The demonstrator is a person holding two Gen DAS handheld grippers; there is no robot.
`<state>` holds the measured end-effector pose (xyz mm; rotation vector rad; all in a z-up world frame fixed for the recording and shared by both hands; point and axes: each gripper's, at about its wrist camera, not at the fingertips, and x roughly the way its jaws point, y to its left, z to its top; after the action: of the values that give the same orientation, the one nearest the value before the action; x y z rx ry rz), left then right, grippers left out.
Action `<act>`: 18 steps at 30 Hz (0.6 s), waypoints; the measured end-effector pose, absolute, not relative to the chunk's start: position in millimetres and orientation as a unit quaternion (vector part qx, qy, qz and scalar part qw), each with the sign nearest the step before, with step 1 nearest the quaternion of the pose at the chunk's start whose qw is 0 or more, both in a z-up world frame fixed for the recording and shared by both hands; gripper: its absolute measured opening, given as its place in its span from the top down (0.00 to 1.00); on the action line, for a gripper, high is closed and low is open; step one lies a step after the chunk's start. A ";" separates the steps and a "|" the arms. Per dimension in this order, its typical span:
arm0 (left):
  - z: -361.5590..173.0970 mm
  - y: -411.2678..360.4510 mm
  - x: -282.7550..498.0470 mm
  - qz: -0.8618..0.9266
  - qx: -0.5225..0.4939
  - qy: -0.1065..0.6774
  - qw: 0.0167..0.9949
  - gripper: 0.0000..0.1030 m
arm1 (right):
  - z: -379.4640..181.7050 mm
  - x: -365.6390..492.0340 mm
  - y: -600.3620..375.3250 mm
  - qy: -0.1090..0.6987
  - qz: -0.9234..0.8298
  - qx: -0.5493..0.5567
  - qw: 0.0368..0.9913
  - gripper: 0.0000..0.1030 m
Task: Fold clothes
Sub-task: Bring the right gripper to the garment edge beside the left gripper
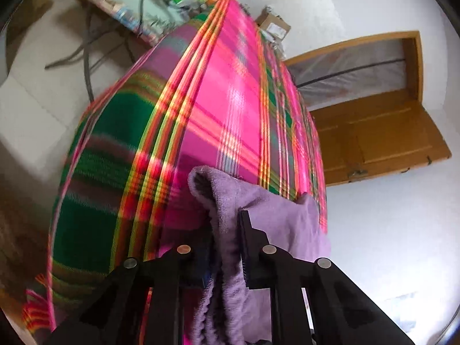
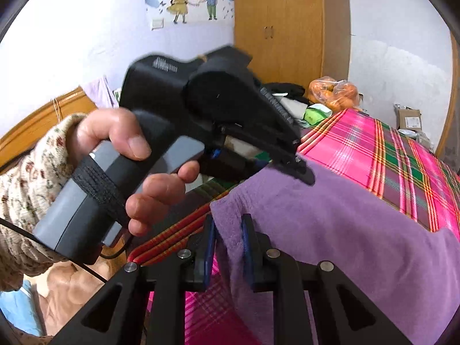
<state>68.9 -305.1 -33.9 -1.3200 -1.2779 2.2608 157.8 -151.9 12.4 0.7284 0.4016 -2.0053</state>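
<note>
The left claw (image 1: 227, 247) is pinched onto a bunched ridge of the purple towel (image 1: 258, 230), its jaws narrow with fleecy cloth packed between them; in the right wrist view the same left claw (image 2: 302, 169) bites the towel's far upper edge, carried by a hand (image 2: 120, 155) in a patterned knit sleeve. The right claw (image 2: 227, 247) likewise stands nearly closed on the towel's near corner (image 2: 227, 230), blue pads pressed against cloth on both sides.

The towel (image 2: 345, 230) lies spread over the pink and green plaid bedspread (image 2: 373, 149) on the bed, running away to the right of both claws. The two grips sit on the same left-hand edge (one near, one farther along it), so that edge's long axis runs roughly from the right claw up toward the left one. The free bulk lies to the right of that line, so I judge the coming fold must carry this held edge across rightward over the rest. Neither hand is clearly nearer the free side; they would likely have to travel together to keep the edge straight.
</note>
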 end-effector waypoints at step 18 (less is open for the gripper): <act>-40.3 -316.5 74.2 0.785 -0.440 -0.424 0.099 0.86 | -7.3 157.4 -166.2 0.181 -0.811 0.307 0.464 0.82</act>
<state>74.2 -316.5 -40.3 -1.3025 -1.2544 2.3228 157.4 -166.2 -7.3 0.7531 0.4458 -1.9926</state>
